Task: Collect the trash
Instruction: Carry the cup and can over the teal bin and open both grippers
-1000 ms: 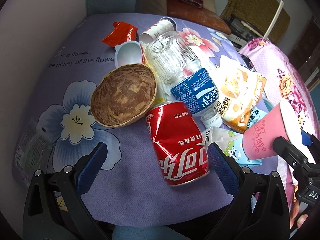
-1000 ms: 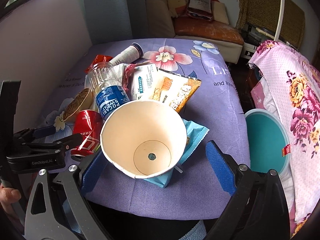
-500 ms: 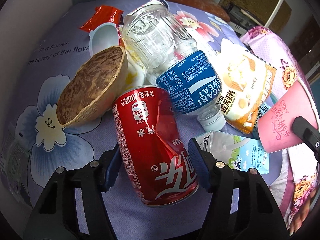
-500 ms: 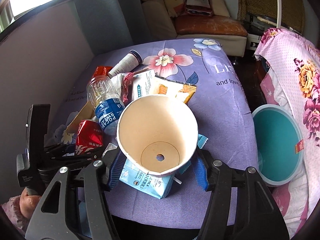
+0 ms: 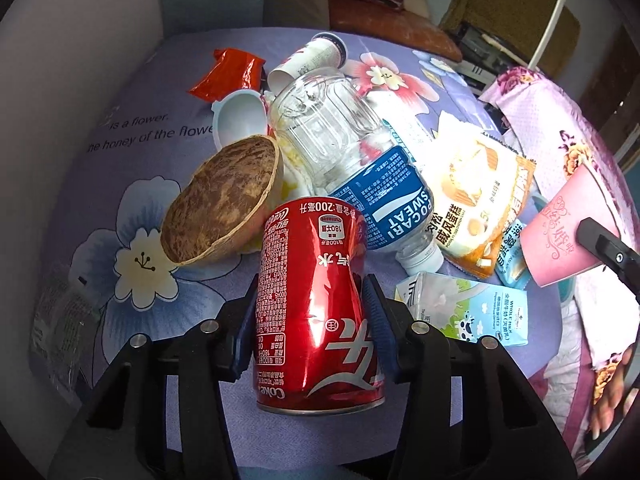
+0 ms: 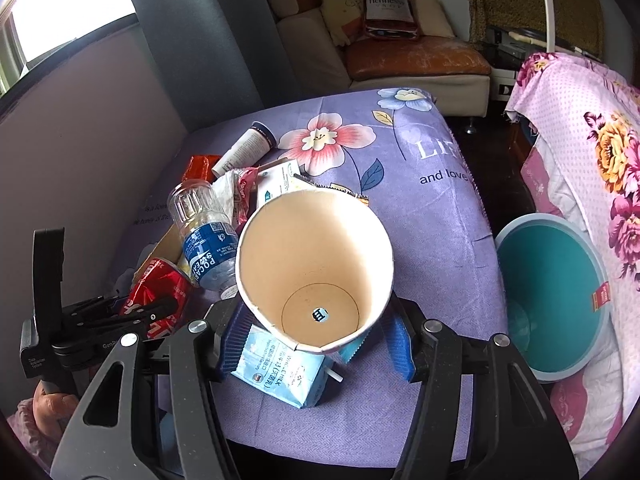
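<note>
On my left wrist camera, the left gripper (image 5: 310,322) has just been closing and now its blue pads (image 5: 374,316) press both sides of the dented red cola can (image 5: 316,304), so I have the can clamped. The can is my landmark here. Touching it at upper left is a brown half coconut shell (image 5: 224,204), tipped on its side. Right behind the can lies the clear Pocari Sweat bottle (image 5: 352,168), cap end toward me. Right of the can, beyond the bottle, sits a yellow snack bag (image 5: 480,196), and nearer, just right of the can, a flattened milk carton (image 5: 464,312). Far behind are an orange wrapper (image 5: 230,74) and a white paper tube (image 5: 312,60). At the right edge I see the pink paper cup (image 5: 564,236).

On my right wrist camera, the right gripper (image 6: 316,336) is clenched on that paper cup (image 6: 314,264), its mouth facing the lens, pads against its lower sides. Under the cup lies the milk carton (image 6: 280,376) on the purple floral cloth (image 6: 432,216). Left of the cup are the bottle (image 6: 204,236) and the cola can (image 6: 160,292) in my left gripper (image 6: 156,306). Well right of the cup, off the cloth, stands a teal bin (image 6: 556,292).
</note>
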`<state>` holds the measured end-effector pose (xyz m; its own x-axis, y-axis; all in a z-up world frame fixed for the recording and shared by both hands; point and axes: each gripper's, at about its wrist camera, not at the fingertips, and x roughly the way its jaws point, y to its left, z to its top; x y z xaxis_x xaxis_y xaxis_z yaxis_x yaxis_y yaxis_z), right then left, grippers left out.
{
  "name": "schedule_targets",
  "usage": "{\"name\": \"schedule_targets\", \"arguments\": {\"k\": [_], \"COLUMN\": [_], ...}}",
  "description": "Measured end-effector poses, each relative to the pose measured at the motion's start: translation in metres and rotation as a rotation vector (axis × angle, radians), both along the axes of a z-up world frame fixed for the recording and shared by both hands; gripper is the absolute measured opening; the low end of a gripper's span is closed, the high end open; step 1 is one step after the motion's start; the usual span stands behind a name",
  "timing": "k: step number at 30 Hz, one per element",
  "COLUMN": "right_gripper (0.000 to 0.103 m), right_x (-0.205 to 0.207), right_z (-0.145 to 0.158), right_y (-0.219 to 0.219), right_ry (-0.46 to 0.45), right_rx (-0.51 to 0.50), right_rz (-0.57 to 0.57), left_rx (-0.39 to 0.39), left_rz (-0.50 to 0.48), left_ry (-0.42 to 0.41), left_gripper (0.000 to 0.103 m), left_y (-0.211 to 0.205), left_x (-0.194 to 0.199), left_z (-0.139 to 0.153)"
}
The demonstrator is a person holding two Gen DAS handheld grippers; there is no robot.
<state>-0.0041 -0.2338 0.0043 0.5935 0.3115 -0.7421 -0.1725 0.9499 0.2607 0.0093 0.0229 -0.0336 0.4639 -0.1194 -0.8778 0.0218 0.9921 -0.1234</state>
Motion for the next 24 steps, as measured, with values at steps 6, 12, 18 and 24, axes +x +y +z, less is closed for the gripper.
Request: {"name": "schedule_targets", "arguments": {"k": [6,12,18,24], "right_gripper": [0.056,0.056,0.056,0.056], "right_x": [0.001,-0.001,-0.012,-0.026], "right_z": [0.011,0.022,0.019,-0.004], "right_y": [-0.031,-0.076,-0.154,-0.225], "right_ry": [-0.030,-0.066,-0.071,-0.036], "right_rx": [0.023,0.016,0.022,0.026], "right_rz": [-0.073,-0.172,-0.352,-0.487], "left_rx": [0.006,-0.004,-0.001,0.004], "left_rz": [-0.045,-0.154,-0.368,-0.551], "left_ry": [-0.096,-0.127,-0.111,-0.070], "left_gripper": [0.050,0.050,0.050,0.050], "left_y": [-0.019,-0.065,-0.165,-0.272], "left_x": [0.001,0.014,0.033,0.043], "left_z": [0.037,0.058,0.051,0.032]}}
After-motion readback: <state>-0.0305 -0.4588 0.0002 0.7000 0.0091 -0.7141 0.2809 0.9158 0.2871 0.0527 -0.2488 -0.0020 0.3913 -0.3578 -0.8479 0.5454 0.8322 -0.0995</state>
